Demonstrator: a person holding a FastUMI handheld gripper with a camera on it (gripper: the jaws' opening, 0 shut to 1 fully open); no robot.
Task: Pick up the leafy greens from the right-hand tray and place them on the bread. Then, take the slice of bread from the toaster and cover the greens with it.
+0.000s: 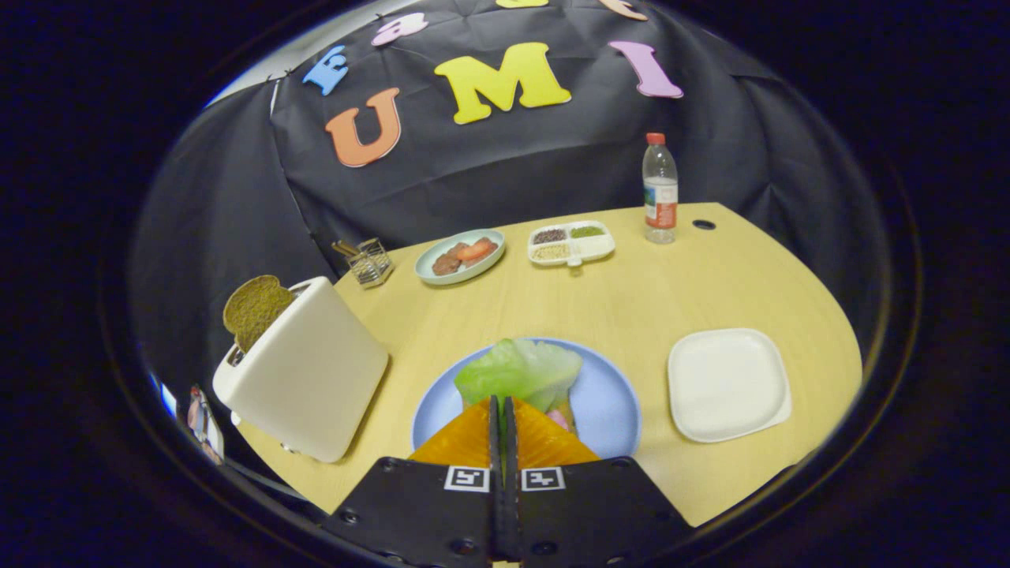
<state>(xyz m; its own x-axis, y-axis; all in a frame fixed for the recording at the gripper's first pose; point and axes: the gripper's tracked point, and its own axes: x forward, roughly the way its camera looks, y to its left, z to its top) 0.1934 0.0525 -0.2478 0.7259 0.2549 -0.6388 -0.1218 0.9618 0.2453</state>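
My gripper point(503, 404) is shut, its orange fingers point(465, 438) pressed together on the near edge of the leafy greens point(521, 369). The pale green leaf spreads just ahead of the fingertips over the blue plate point(611, 406). A bit of pink and tan filling point(562, 418) peeks out beneath the leaf; the bread under it is mostly hidden. To the left of the plate stands the cream toaster point(308, 379) with a brown slice of bread point(254, 309) sticking up from its slot. The white square tray point(726, 383) to the right of the plate holds nothing.
Beyond the plate, along the table's far side, are a wire holder point(369, 260), a pale green plate with meat and red slices point(460, 255), a white divided dish of grains point(570, 242) and a water bottle point(660, 189). The round wooden table point(631, 300) ends close behind the tray.
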